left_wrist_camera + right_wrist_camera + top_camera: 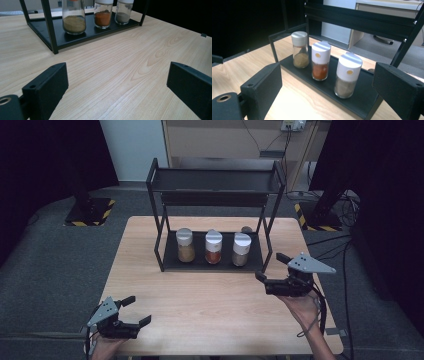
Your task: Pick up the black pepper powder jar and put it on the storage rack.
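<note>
Three jars on the black rack's (169,265) lower tray: tan powder (185,245), orange-red (213,247), grey-brown (241,249). Left gripper (137,311) and right gripper (270,266) both wide, empty, over the surface (210,305). Rack's front post (382,100) sits beside right gripper.

Small dark object (246,229) behind the rack's (157,235) right rear post, upper centre of the high view: mostly hidden, unidentifiable. Three spice jars (74,17), top of left claw view: caps cropped. Jar contents: unidentifiable powders.
</note>
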### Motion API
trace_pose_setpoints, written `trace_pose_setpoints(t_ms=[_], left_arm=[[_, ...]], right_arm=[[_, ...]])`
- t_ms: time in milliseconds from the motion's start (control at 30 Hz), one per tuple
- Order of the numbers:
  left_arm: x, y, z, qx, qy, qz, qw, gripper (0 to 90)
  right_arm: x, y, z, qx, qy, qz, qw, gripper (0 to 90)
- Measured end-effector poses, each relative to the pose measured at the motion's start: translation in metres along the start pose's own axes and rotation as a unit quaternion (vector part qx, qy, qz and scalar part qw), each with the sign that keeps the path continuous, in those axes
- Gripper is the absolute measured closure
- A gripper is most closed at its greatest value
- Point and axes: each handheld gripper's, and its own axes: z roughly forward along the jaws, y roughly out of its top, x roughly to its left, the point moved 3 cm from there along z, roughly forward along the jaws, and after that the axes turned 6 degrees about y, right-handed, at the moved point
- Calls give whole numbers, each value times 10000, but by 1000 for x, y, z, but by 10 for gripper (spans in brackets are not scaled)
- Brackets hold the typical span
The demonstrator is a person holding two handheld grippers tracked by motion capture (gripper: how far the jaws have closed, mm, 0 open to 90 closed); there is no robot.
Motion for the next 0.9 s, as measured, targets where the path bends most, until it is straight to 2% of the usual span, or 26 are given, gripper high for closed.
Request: trace_pose_setpoints(t_ms=[200, 300, 367, 700, 900], left_arm=[[0, 0, -1, -10, 0, -6, 10000, 26], [0, 0, -1, -24, -1, -14, 10000, 26], [0, 0, -1, -28, 0, -16, 10000, 26], [0, -1, -1, -29, 21, -14, 10000, 26], [1, -1, -2, -68, 2, -25, 10000, 25]], right_arm=[[8, -9, -18, -9, -13, -16, 10000, 93], [10, -14, -28, -40, 12, 57, 10000, 93], [13, -18, -34, -48, -66, 21, 10000, 92], [18, -43, -67, -134, -242, 185, 9994, 92], [20, -62, -77, -93, -377, 270, 9989, 92]])
